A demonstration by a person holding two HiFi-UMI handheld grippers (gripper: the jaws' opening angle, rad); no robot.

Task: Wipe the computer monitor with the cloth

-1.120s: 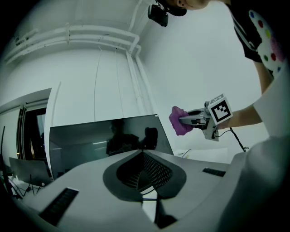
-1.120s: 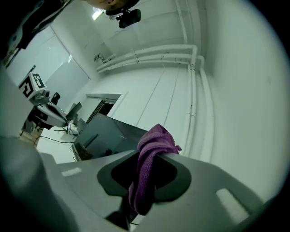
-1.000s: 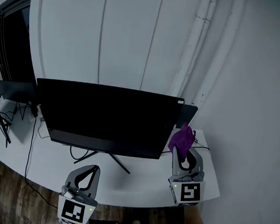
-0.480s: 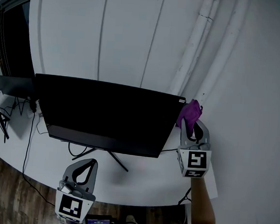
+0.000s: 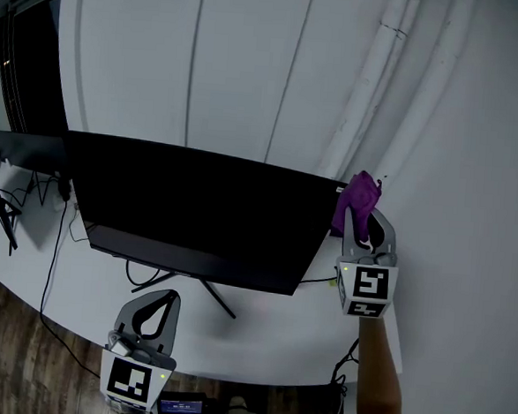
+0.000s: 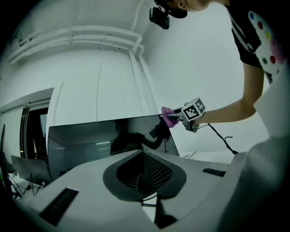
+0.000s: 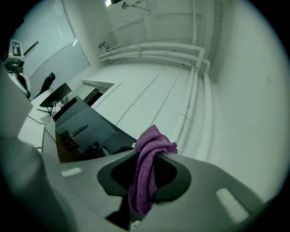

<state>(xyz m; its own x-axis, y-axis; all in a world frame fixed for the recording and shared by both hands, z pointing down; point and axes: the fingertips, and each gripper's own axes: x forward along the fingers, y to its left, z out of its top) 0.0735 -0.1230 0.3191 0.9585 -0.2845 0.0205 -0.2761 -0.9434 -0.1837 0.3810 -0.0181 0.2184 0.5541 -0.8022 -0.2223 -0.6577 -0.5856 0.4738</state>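
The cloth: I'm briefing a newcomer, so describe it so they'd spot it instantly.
Find the wide black monitor on the white desk. At its upper right corner the right gripper is shut on the cloth: a bunched purple rag, unlike the black, white and grey around it.

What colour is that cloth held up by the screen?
Purple. The cloth shows best in the right gripper view.

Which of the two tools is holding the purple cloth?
The right tool, at the monitor's upper right corner, is shut on the purple cloth; the left tool is shut and empty.
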